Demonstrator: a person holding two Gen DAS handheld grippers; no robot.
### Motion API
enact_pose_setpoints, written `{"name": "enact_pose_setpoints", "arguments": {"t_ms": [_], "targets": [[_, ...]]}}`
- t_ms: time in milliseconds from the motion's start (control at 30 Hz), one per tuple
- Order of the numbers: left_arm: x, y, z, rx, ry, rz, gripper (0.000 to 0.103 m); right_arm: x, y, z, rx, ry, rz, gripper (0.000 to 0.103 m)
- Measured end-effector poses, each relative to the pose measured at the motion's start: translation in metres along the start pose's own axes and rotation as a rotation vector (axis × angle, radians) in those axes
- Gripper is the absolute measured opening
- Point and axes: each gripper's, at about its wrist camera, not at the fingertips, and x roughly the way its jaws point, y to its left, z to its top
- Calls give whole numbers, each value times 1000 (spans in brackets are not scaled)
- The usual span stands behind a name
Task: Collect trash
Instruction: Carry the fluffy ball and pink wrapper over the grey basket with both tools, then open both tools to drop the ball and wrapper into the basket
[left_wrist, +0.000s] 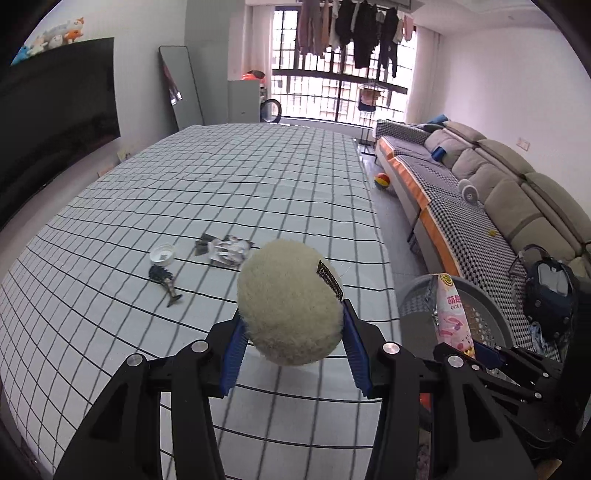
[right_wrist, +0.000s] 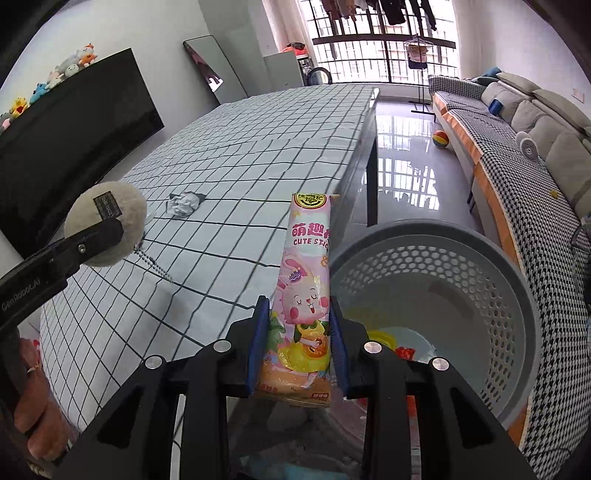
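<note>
My left gripper (left_wrist: 293, 321) is shut on a cream fuzzy ball (left_wrist: 288, 295) with a black label, held above the checked tablecloth (left_wrist: 221, 177). From the right wrist view the ball (right_wrist: 107, 221) trails a bead chain down to the cloth. My right gripper (right_wrist: 299, 306) is shut on a pink snack packet (right_wrist: 308, 266) that stands upright beside the grey perforated basket (right_wrist: 517, 280). In the left wrist view the packet (left_wrist: 452, 310) shows in front of the basket (left_wrist: 487, 295). A white lid (left_wrist: 162, 254), a crumpled wrapper (left_wrist: 224, 248) and a dark fish-shaped piece (left_wrist: 165, 280) lie on the cloth.
The basket holds yellow and red scraps (right_wrist: 380, 338). A sofa (left_wrist: 498, 184) runs along the right wall, with a dark bag (left_wrist: 550, 291) near it and a coloured ball (left_wrist: 382, 181) on the floor. A black screen (left_wrist: 55, 122) stands left of the table.
</note>
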Motion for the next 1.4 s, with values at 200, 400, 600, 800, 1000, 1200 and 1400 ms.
{"name": "enact_pose_setpoints", "arguments": {"t_ms": [200, 400, 600, 800, 1000, 1200, 1400], "targets": [[6, -52, -8, 63, 35, -75, 47, -21, -41, -10, 46, -23, -60, 31], [14, -94, -21, 121, 67, -125, 47, -34, -81, -28, 110, -38, -96, 31], [32, -126, -33, 173, 116, -145, 47, -31, -115, -40, 156, -16, -117, 31], [51, -145, -41, 209, 162, -147, 47, -21, -136, -46, 181, 11, -124, 31], [66, -154, -46, 224, 196, -145, 48, -12, -146, -47, 190, 30, -109, 31], [70, -155, -46, 226, 208, -130, 51, -5, -150, -45, 188, 34, -101, 32], [71, -158, -43, 225, 199, -126, 67, -8, -151, -48, 176, 11, -107, 55]]}}
